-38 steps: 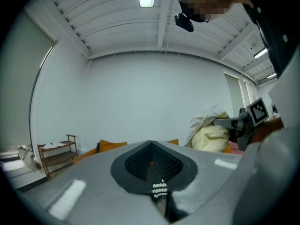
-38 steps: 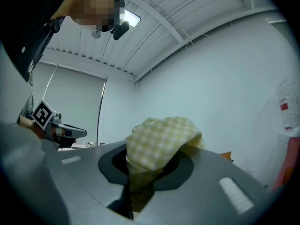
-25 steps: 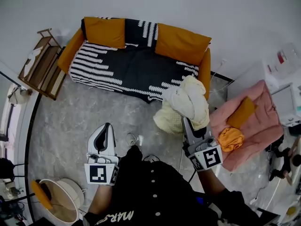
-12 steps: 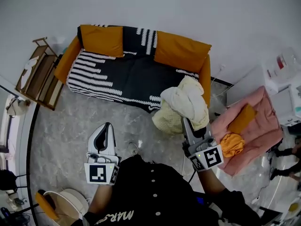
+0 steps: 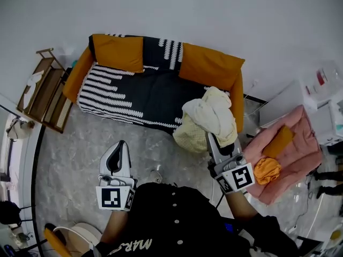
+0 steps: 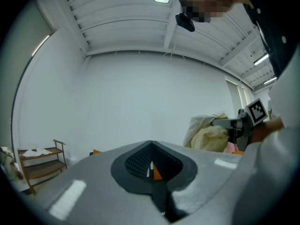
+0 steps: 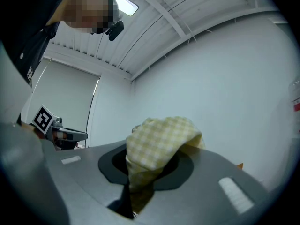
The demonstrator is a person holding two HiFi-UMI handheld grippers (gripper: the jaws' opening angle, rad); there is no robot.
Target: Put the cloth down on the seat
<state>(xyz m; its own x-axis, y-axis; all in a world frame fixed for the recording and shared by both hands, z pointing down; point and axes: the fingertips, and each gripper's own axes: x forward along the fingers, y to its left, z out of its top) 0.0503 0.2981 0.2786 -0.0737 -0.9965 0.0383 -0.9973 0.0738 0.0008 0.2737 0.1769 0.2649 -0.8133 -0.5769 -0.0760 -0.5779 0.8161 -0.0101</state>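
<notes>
Pale yellow checked cloth point(image 5: 210, 119) bunched in your right gripper point(image 5: 213, 142), 2 jaws clamped on it, held above right front corner of black-and-white striped orange sofa seat point(image 5: 153, 84). Your left gripper point(image 5: 121, 145): jaws together, empty.

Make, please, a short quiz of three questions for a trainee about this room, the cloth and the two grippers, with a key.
1. True or false: the left gripper holds the cloth.
2. Choose one. The cloth is: A) plain red; B) pale yellow with a check pattern; C) black with white stripes.
3. Fill in the colour: the cushions against the back of the sofa are ___.

Key
1. False. The right gripper is shut on the cloth; the left gripper's jaws are together with nothing between them.
2. B
3. orange
</notes>
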